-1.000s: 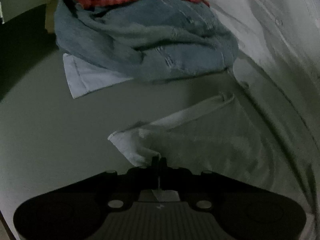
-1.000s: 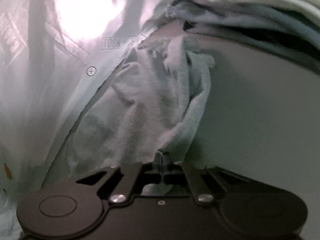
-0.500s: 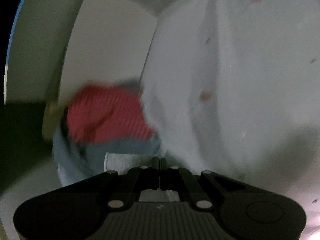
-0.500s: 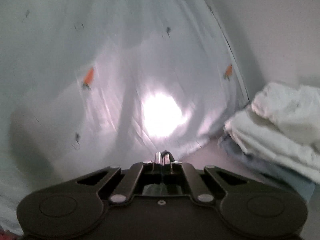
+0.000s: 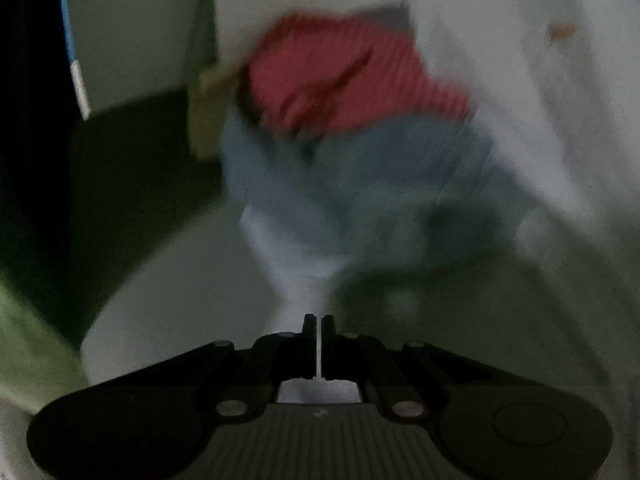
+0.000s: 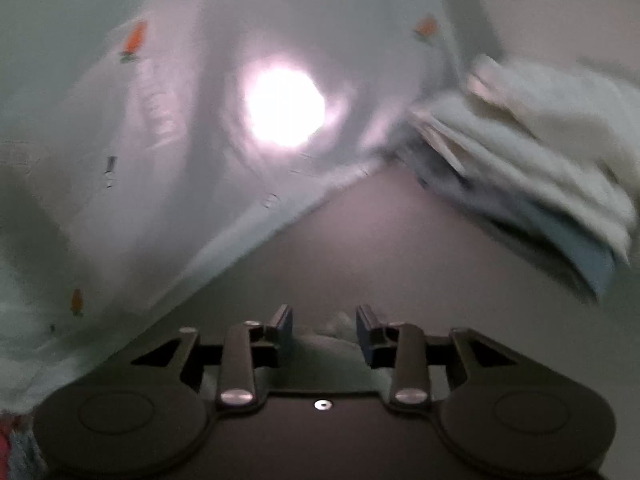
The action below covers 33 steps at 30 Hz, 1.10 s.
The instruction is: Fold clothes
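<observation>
A white garment with small orange carrot prints (image 6: 132, 168) hangs across the left of the right wrist view, with a light glowing through it. My right gripper (image 6: 325, 322) is open below its hem, and a bit of pale cloth lies just beneath the spread fingers. In the left wrist view the same white garment (image 5: 560, 128) fills the right side. My left gripper (image 5: 319, 330) is shut on a thin edge of white cloth that shows as a sliver between the fingers. The picture is blurred by motion.
A heap of clothes sits ahead of the left gripper, a red striped piece (image 5: 344, 84) on top of blue denim (image 5: 360, 184). A folded stack of white and blue cloth (image 6: 532, 152) lies at the right of the right gripper. The pale tabletop (image 6: 380, 248) runs between them.
My right gripper has opened and let go of the white garment. The left gripper stays shut on the cloth, and its view has swung down toward the heap of clothes.
</observation>
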Each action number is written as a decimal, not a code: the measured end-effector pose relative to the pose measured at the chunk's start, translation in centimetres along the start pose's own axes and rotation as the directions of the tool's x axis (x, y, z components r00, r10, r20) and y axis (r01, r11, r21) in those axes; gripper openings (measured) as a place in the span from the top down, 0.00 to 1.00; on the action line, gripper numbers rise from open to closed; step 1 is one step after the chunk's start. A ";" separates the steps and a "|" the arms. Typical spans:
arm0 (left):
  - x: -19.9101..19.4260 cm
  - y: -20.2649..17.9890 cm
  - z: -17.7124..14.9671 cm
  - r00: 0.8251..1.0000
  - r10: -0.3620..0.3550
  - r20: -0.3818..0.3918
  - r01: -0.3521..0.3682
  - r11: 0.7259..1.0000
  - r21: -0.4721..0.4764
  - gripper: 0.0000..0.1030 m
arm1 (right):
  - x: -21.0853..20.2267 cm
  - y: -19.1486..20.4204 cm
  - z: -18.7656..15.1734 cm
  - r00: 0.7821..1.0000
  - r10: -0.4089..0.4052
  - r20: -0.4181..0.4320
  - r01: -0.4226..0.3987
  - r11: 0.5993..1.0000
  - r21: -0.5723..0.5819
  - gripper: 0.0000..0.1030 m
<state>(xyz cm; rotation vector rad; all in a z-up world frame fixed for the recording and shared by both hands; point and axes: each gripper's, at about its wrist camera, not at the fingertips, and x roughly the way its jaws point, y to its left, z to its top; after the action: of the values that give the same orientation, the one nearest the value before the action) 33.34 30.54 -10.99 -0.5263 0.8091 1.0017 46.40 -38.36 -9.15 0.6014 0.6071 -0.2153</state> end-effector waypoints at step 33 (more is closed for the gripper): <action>4.0 -6.9 -7.5 0.982 -0.077 -0.170 0.102 0.985 0.142 0.32 | 4.8 -8.9 -16.9 0.929 0.366 -0.052 0.024 0.079 0.997 0.25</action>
<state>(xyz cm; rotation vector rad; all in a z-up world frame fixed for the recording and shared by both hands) 38.04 24.14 -18.57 -0.5150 0.9909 0.8140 39.05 -35.73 -27.28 2.1597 0.5984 -0.3037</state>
